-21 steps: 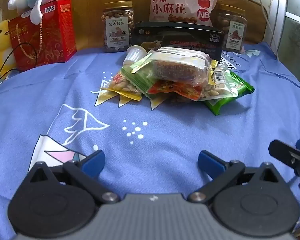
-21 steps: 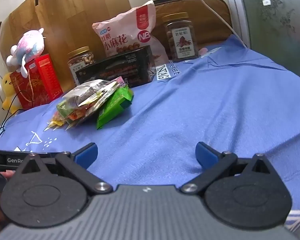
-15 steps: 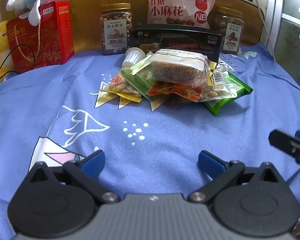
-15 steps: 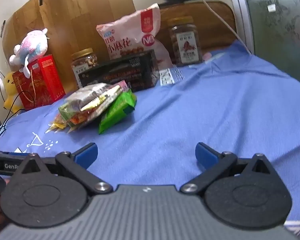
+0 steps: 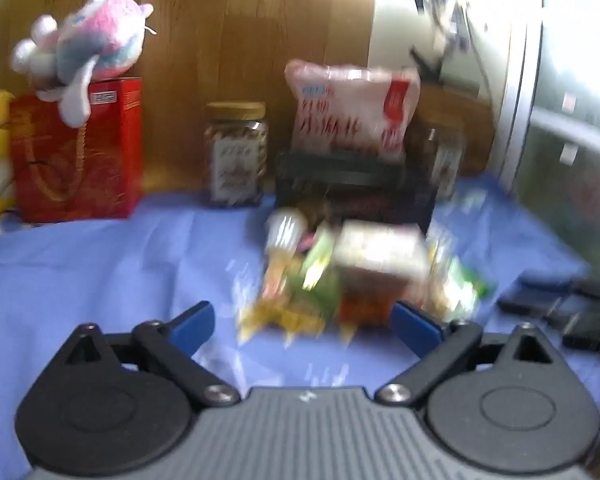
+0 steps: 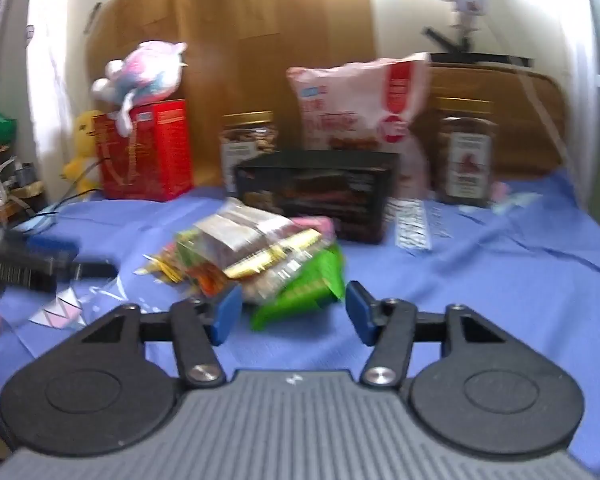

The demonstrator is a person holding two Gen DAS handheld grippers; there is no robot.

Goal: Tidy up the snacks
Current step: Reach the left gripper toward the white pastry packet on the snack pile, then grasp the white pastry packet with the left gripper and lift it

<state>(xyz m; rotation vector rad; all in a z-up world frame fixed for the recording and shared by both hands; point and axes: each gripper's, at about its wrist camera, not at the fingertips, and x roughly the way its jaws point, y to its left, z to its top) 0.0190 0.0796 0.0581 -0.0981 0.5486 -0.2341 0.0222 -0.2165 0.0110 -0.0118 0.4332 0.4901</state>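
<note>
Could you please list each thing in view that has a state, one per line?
Left hand-held gripper: open, empty.
Right hand-held gripper: open, green packet just ahead.
Snack pile: heaped, unsorted.
Left jar: upright, lidded.
Right jar: upright, lidded.
Pink bag: standing, sealed.
Black box: closed.

The snack packets [image 6: 260, 256] were glossy, crinkled plastic film; the blue cloth [image 6: 480, 280] over the surface looked matt and creased; the backboard [image 5: 220, 40] was smooth wood.
</note>
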